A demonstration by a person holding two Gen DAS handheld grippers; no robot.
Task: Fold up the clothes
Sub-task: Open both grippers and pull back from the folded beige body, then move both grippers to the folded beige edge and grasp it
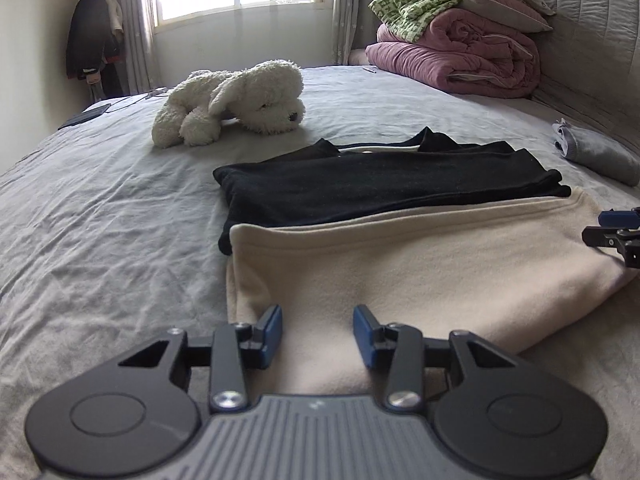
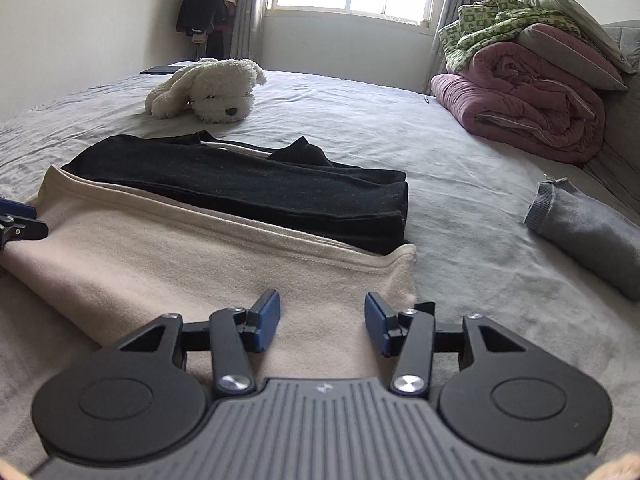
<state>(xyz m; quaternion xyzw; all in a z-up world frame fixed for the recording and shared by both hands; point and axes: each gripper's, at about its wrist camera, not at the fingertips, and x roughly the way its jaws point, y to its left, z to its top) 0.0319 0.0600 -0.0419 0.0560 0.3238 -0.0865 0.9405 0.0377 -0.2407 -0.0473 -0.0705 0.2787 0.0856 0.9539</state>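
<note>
A garment with a cream lower part [image 1: 420, 256] [image 2: 168, 256] and a black upper part [image 1: 380, 184] [image 2: 248, 188] lies folded over on the grey bed sheet [image 1: 100, 220] [image 2: 460, 208]. My left gripper [image 1: 318, 330] hovers over the cream fabric's near left corner, its blue pads apart with nothing pinched between them. Over the near right corner my right gripper [image 2: 322, 320] also stands open above the cloth. Each gripper shows at the edge of the other's view: the right gripper [image 1: 612, 232] in the left wrist view, the left gripper [image 2: 18, 220] in the right wrist view.
A white plush dog [image 1: 236, 100] [image 2: 208, 88] lies further back on the bed. A folded grey garment [image 1: 600, 152] [image 2: 588, 228] sits to the right. Pink quilt with green blanket and pillows [image 1: 460, 40] [image 2: 528, 80] is stacked at the headboard. Dark clothes [image 1: 92, 40] hang by the window.
</note>
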